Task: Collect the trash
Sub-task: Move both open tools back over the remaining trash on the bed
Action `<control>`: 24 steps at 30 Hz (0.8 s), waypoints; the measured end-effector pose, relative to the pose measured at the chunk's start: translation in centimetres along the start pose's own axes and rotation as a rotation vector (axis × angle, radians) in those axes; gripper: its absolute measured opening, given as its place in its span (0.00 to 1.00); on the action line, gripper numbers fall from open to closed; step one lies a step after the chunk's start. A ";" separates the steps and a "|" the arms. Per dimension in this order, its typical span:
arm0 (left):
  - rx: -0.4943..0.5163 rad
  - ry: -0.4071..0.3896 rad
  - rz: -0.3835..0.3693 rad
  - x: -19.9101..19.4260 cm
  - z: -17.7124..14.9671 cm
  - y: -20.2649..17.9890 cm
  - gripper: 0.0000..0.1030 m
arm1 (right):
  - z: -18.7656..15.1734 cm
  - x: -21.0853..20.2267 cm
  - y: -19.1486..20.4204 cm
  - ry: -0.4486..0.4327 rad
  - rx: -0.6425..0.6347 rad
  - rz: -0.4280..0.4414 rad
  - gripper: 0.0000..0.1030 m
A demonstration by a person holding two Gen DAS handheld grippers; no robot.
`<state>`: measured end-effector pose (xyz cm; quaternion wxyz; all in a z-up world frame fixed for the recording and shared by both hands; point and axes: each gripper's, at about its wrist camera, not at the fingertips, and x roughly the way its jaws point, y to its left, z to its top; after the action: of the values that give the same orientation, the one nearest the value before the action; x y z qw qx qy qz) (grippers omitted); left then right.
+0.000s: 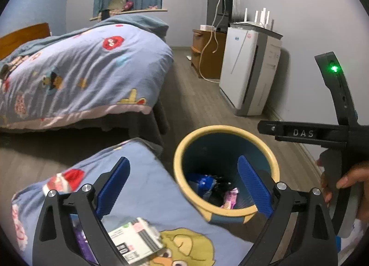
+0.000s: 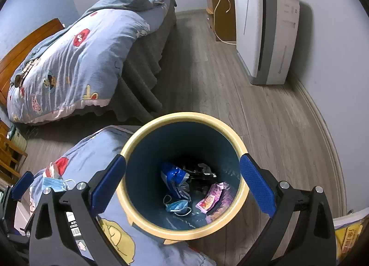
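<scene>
Hovering over bin (image 2: 184, 173), R gripper (image 2: 182, 183) has jaws spread wide w/ nothing between them; blue pads (image 2: 257, 187) straddle the rim. L gripper (image 1: 184, 185) also released, empty, one pad over the quilt (image 1: 147, 187), other over the bin's mouth. Bin stands upright on the wood floor (image 2: 265, 116), touching the quilt edge. Inside: blue wrapper (image 2: 174, 176), face mask (image 2: 177, 206), pink packet (image 2: 211, 198), dark scrap, prob. plastic. On the quilt: another mask (image 2: 55, 184) near a red-white wrapper (image 1: 62, 181), plus a white box (image 1: 136, 240) under L gripper. Bed (image 2: 69, 58) and air purifier (image 2: 265, 31) behind.
</scene>
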<state>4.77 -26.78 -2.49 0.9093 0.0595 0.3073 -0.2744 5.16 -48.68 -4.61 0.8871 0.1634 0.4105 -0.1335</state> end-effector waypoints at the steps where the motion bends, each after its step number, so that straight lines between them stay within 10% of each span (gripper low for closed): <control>1: -0.001 -0.002 0.005 -0.4 -0.1 0.3 0.92 | 0.0 -0.2 0.1 -0.001 -0.005 0.000 0.94; 24: -0.084 -0.017 0.144 -6.4 -2.7 9.6 0.93 | -2.1 0.4 9.8 0.018 -0.130 0.024 0.94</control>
<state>4.28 -14.99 -1.42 0.9309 0.0407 0.3057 -0.1958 7.61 -39.00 -4.47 0.8937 0.1118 0.4242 -0.0943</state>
